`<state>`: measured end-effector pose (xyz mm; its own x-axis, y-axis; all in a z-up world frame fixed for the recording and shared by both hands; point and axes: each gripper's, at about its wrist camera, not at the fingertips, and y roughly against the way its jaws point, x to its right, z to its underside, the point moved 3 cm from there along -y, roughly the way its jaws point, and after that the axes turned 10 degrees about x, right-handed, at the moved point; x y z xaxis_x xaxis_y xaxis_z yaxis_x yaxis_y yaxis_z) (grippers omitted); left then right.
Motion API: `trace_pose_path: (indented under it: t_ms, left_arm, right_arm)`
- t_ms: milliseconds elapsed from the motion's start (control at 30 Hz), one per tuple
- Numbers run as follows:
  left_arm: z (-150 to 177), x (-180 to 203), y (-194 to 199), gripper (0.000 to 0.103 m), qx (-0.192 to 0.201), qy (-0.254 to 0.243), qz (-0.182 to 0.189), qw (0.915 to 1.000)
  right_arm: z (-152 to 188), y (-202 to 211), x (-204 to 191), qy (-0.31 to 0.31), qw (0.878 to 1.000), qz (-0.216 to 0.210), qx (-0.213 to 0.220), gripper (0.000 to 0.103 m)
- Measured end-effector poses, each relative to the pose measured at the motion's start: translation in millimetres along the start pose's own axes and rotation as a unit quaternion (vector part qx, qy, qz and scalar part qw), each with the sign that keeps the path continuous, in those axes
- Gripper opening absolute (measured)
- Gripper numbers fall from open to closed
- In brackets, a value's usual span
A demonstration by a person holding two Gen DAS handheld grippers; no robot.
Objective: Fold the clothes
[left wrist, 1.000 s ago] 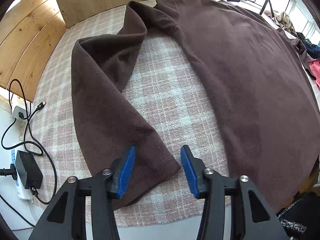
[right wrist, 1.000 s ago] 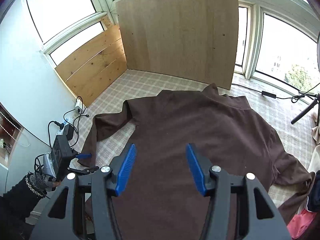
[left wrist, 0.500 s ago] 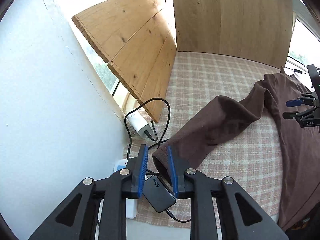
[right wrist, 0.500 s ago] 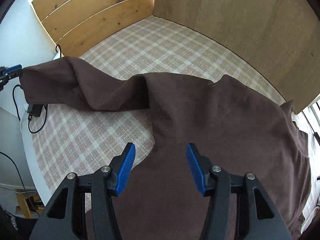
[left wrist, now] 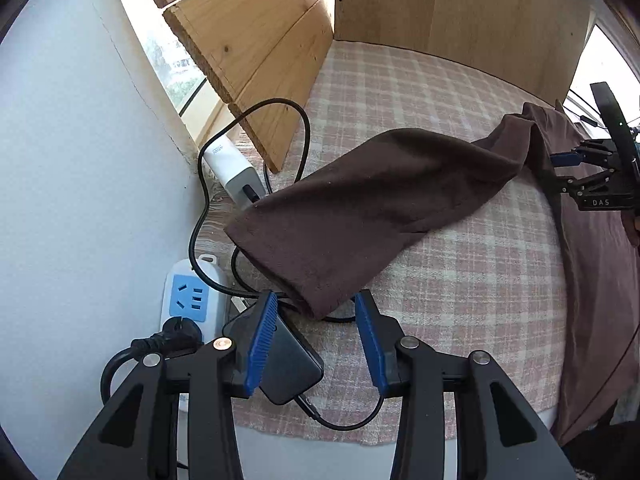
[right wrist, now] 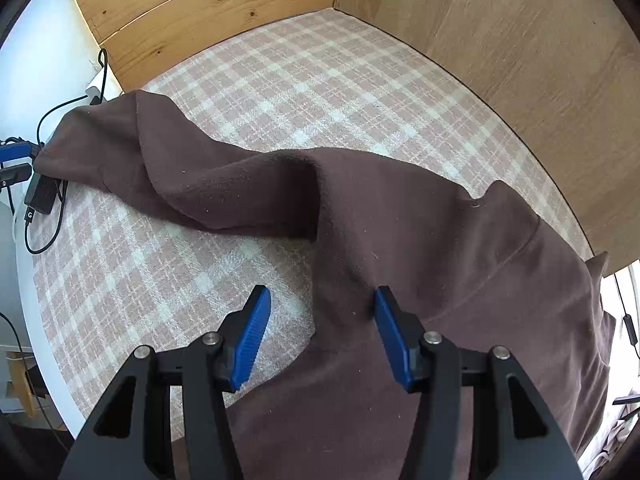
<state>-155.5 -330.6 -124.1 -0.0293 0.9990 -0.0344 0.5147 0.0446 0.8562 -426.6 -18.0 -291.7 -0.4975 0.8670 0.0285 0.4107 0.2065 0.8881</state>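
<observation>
You get bright daylight in both views. In the left view the window gap [left wrist: 176, 64] and the right edge blow out to white glare. The brown sleeve [left wrist: 360, 216] throws a soft shadow on the checked cloth [right wrist: 320, 92]. Everything stays sharp, though the fisheye bends the wooden boards [right wrist: 200, 12], and the corners fall black.

Cables [left wrist: 208, 208] and power strip [left wrist: 192, 300] crowd the table's left edge (checked cloth [right wrist: 320, 92] beyond lies open)
</observation>
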Motion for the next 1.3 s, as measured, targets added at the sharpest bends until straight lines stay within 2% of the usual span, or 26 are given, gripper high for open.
trace_pose_path:
  t_ms: [67,167,233,333,400,433,467,533,600,633,700,767,800,900,933,967,1033,1133,1167,1300]
  left_arm:
    - [-2.4,1.8,-8.0,0.039,-0.007,0.009,0.012,0.9999]
    - [-4.1,2.1,-16.8,0.035,-0.013,0.011,0.002,0.9998]
    - [-5.0,-0.3,-18.2,0.019,-0.010,0.021,0.011,0.9997]
    - [-6.6,-3.8,-19.9,0.006,-0.005,0.034,0.023,0.9992]
    - [-9.6,-4.8,-13.6,0.006,0.007,0.033,0.026,0.9991]
    - [-12.0,-5.6,-6.9,0.006,0.016,0.030,0.027,0.9991]
    - [-14.8,-7.1,1.4,0.006,0.024,0.026,0.025,0.9991]
    - [-22.9,-13.9,21.7,0.006,0.050,0.009,0.003,0.9987]
    - [-32.8,-21.4,42.9,0.005,0.077,-0.015,-0.028,0.9966]
    - [-37.7,-25.2,53.5,0.006,0.090,-0.027,-0.043,0.9946]
    - [-39.7,-30.9,68.5,0.006,0.109,-0.037,-0.044,0.9924]
    - [-29.0,-28.0,63.5,0.006,0.101,-0.049,-0.033,0.9932]
    - [-22.7,-25.9,59.4,0.006,0.094,-0.056,-0.028,0.9937]
    - [10.9,-10.5,33.9,0.006,0.031,-0.085,-0.008,0.9959]
    - [18.5,-8.1,33.9,0.007,0.022,-0.083,-0.004,0.9963]
    - [26.0,-5.7,33.9,0.008,0.014,-0.080,0.001,0.9967]
    - [40.0,-1.5,34.7,0.013,-0.002,-0.073,0.009,0.9973]
    - [39.2,-10.8,49.9,0.015,0.005,-0.048,0.004,0.9988]
    - [37.7,-14.5,54.7,0.015,0.009,-0.040,0.000,0.9991]
    - [18.1,-30.5,54.4,0.026,0.022,-0.002,-0.018,0.9996]
  right_arm:
    - [1.4,-0.8,2.6,0.002,1.000,-0.002,-0.002,0.053]
    - [3.7,-2.7,8.4,0.002,1.000,-0.007,-0.003,0.053]
    - [5.8,-2.9,9.7,0.004,1.000,-0.012,-0.003,0.053]
    - [8.9,-5.8,13.0,0.005,1.000,-0.020,-0.003,0.052]
    - [10.3,-6.2,14.6,0.012,1.000,-0.021,-0.001,0.039]
    - [11.0,-6.4,15.5,0.015,1.000,-0.021,0.001,0.023]
    - [11.7,-6.1,17.5,0.019,1.000,-0.019,-0.001,0.016]
    - [12.5,-2.0,25.3,0.014,0.999,-0.030,-0.003,0.006]
    - [13.2,6.4,35.0,0.003,0.999,-0.043,0.003,0.004]
    - [13.7,11.9,40.0,-0.003,0.999,-0.051,0.008,0.004]
    - [15.7,21.5,47.7,-0.019,0.997,-0.072,0.022,0.004]
    - [19.8,22.6,52.8,-0.026,0.996,-0.083,0.021,0.004]
    - [23.0,17.6,48.8,-0.015,0.997,-0.081,0.005,0.004]
    - [29.8,9.4,39.3,0.011,0.996,-0.084,-0.035,0.009]
    - [29.7,12.8,39.9,0.011,0.995,-0.093,-0.040,0.018]
    - [29.5,16.1,40.4,0.011,0.994,-0.102,-0.045,0.035]
    - [19.0,32.4,50.0,-0.011,0.990,-0.136,-0.023,0.048]
    - [-3.2,50.6,63.2,-0.025,0.989,-0.145,0.013,0.048]
    - [-12.4,50.6,67.2,-0.020,0.991,-0.133,0.022,0.048]
    - [-48.7,14.8,50.2,0.024,0.995,-0.092,0.003,0.048]
